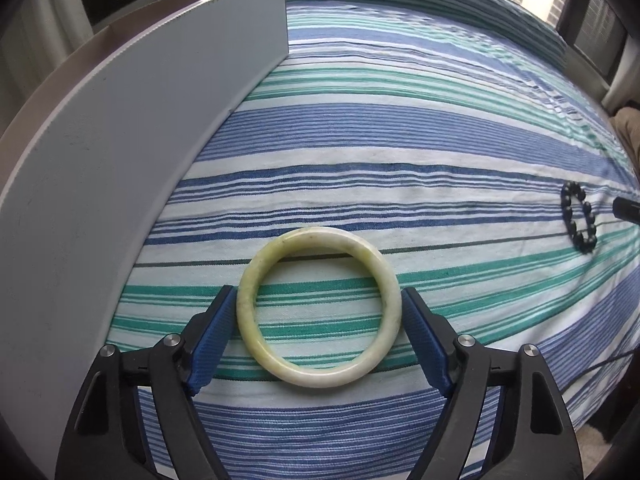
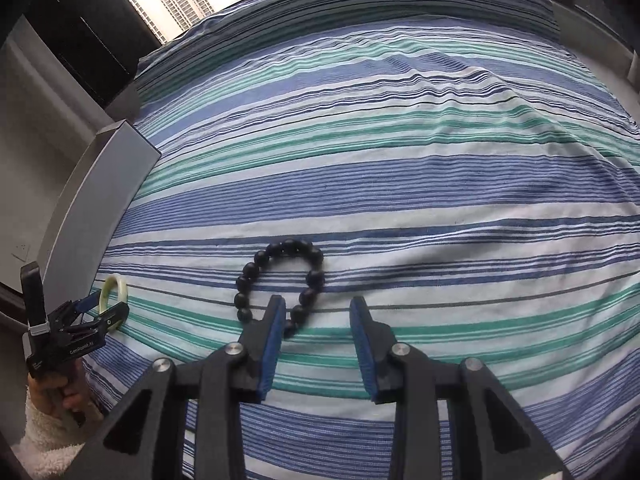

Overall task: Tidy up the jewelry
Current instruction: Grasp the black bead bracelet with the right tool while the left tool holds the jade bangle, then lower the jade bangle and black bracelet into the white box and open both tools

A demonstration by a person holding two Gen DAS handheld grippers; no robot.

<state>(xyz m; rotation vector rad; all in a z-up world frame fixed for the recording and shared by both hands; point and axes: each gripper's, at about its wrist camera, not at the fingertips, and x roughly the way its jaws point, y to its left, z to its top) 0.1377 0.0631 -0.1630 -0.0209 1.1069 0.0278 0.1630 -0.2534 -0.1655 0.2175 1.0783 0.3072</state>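
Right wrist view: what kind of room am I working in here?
Likely a high-rise bedroom: the jewelry lies on a striped bedsheet, a grey headboard-like panel stands alongside, and apartment towers show through the window.

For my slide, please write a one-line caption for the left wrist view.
Open left gripper straddles a pale green bangle lying on the striped bedsheet.

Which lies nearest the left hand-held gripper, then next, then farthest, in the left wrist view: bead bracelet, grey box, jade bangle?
1. Jade bangle, between the left hand-held gripper's open pads.
2. Grey box, left side.
3. Bead bracelet, far right.
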